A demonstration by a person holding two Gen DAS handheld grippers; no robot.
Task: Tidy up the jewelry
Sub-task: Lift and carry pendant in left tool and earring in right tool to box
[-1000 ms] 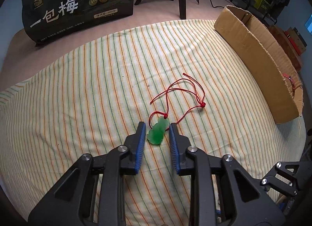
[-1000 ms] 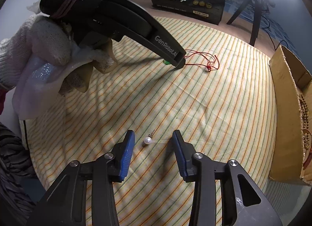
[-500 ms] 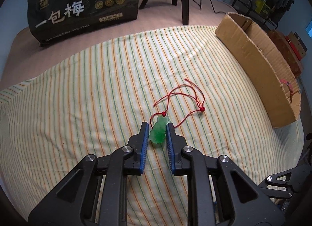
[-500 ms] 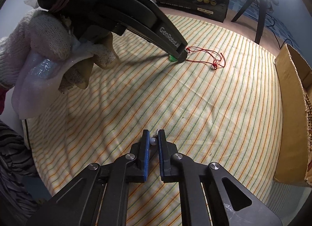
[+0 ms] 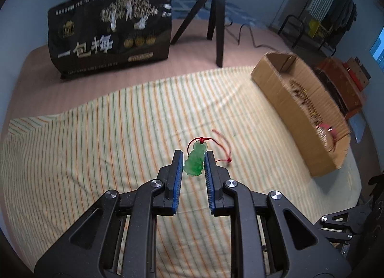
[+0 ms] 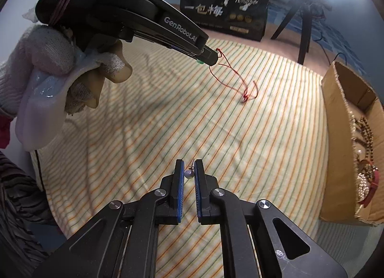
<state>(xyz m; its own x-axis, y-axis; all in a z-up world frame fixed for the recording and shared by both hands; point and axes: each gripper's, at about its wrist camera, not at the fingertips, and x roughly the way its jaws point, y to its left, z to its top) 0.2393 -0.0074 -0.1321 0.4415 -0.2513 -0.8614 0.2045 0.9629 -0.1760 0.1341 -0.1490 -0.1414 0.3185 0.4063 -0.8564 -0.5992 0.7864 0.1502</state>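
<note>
Closed the left gripper [image 5: 193,155] on the carved green jade pendant [image 5: 195,161] and raised it off the striped cloth [image 5: 96,139], trailing the thin red cord [image 6: 236,79]. Pinched the small pearl earring [image 6: 189,174] with the right gripper [image 6: 189,164] and lifted slightly.

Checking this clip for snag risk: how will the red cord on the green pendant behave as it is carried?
Likely floppy: the red cord hangs in loose loops below the left gripper, shut on the green pendant. It probably weighs little and may swing. Its trailing knot could drag on the striped cloth or catch the cardboard box wall.
</note>
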